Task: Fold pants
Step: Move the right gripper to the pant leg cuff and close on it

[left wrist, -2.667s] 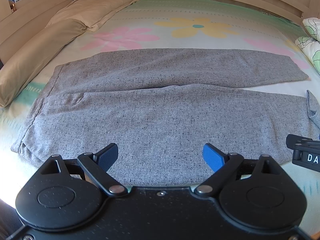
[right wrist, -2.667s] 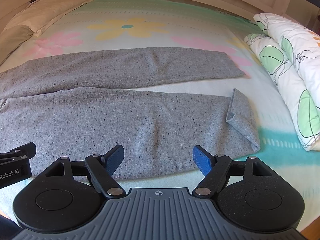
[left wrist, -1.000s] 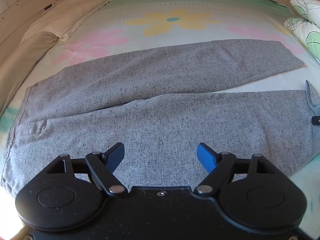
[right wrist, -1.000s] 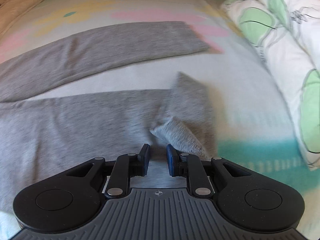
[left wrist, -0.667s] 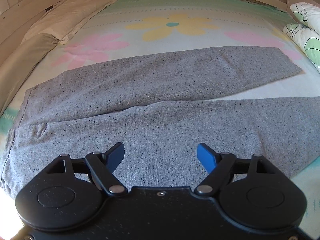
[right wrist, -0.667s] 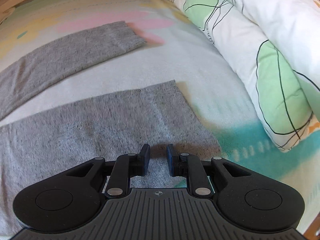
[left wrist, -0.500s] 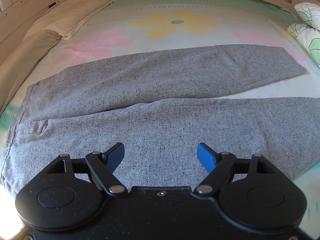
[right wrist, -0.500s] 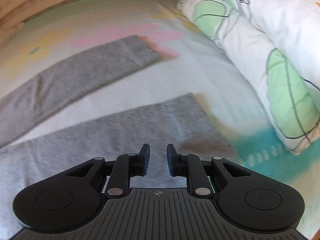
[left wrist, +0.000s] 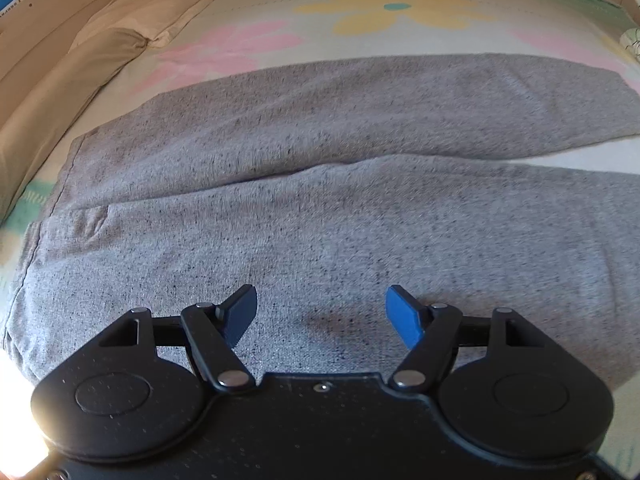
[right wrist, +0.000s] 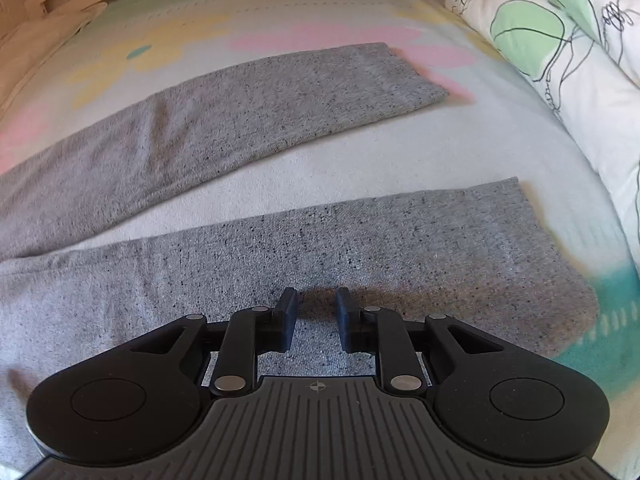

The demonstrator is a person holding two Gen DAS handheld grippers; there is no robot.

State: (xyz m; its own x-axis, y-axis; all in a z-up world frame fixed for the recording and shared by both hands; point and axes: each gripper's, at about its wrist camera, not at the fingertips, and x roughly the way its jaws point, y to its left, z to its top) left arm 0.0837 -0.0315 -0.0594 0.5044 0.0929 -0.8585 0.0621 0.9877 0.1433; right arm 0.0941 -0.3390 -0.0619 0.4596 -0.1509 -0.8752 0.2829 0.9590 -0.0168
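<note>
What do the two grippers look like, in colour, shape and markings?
The left gripper is black, with two round discs, silver rivets on angled links, a speckled smooth plate and blue fingers. The right gripper has the same black discs and links, but a ribbed grey plate with a small cross mark and darker navy fingers. No cables or sleeves show.

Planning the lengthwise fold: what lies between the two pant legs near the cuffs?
Only bare bedsheet: a pale wedge separates the far leg from the near leg, clearest in the right wrist view.
</note>
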